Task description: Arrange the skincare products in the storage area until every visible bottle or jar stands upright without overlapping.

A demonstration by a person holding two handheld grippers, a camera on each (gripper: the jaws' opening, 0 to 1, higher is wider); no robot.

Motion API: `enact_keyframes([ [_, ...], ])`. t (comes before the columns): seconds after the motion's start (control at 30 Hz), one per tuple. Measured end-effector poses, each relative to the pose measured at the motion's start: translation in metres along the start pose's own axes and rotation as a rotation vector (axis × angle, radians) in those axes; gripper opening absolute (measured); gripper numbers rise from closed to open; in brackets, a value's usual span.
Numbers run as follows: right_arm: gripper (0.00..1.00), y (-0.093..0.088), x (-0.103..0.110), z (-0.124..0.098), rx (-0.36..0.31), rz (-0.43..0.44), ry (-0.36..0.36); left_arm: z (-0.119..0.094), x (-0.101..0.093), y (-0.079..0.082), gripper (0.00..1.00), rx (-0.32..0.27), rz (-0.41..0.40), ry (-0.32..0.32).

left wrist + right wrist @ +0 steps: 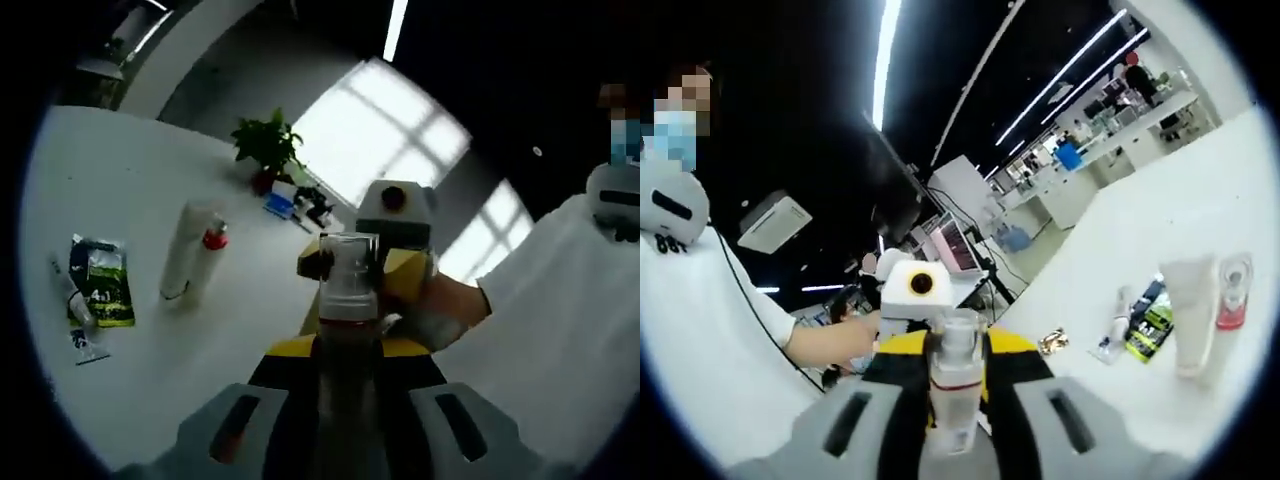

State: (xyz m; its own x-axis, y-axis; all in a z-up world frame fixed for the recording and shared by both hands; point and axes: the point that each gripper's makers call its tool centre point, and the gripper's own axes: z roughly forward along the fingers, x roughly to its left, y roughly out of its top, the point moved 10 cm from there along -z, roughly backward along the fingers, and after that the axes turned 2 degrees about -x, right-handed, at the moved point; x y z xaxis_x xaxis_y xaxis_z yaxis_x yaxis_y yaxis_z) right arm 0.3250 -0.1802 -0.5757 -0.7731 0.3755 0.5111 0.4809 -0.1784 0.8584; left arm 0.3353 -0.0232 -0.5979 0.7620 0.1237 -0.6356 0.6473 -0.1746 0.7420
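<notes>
Here the left gripper (345, 400) is clamped on a clear bottle (345, 350) with a pale cap, held between its jaws at the near edge of the left gripper view. The right gripper (955, 410) is likewise closed on the bottle (955, 385) in the right gripper view, so both tools grip the one bottle from opposite ends and face each other. Each view has the other gripper straight ahead: a yellow-and-white body with a hand behind it (440, 305), blocking the middle of the scene.

Beyond the tools lies a white table (130, 170). On it, in the left gripper view, a white tube (185, 250) lies on its side, and just beside it, to its right, a small bottle with a red cap (212, 245). Left of them, well apart, lies a green sachet (100, 285), with a thin small tube (78, 310) at its left edge. A potted plant (268, 145) stands farther off, with small blue and dark items (300, 205) near its pot that are too small to identify.

In the right gripper view the tube (1190, 315), red-capped bottle (1233, 292) and sachet (1152, 322) lie to the right, all flat. A person in a white shirt (700, 340) stands at the left. The bottle's lower part is hidden by the jaws.
</notes>
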Motion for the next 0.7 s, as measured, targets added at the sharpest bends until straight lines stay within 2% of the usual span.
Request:
enact_keyframes([
  [0.1, 0.20, -0.003, -0.003, -0.002, 0.018, -0.050, -0.067, 0.004, 0.005, -0.003, 0.18, 0.009, 0.028, 0.049],
  [0.2, 0.21, -0.005, -0.004, -0.003, 0.021, -0.134, -0.127, 0.009, 0.011, -0.002, 0.18, 0.012, 0.103, 0.113],
  [0.43, 0.21, -0.012, -0.007, -0.002, 0.101, -0.400, -0.255, 0.023, 0.028, -0.003, 0.18, 0.072, 0.263, 0.223],
  [0.7, 0.21, -0.024, -0.018, -0.008, 0.150, -0.450, -0.317, 0.040, 0.044, -0.008, 0.18, 0.130, 0.385, 0.235],
])
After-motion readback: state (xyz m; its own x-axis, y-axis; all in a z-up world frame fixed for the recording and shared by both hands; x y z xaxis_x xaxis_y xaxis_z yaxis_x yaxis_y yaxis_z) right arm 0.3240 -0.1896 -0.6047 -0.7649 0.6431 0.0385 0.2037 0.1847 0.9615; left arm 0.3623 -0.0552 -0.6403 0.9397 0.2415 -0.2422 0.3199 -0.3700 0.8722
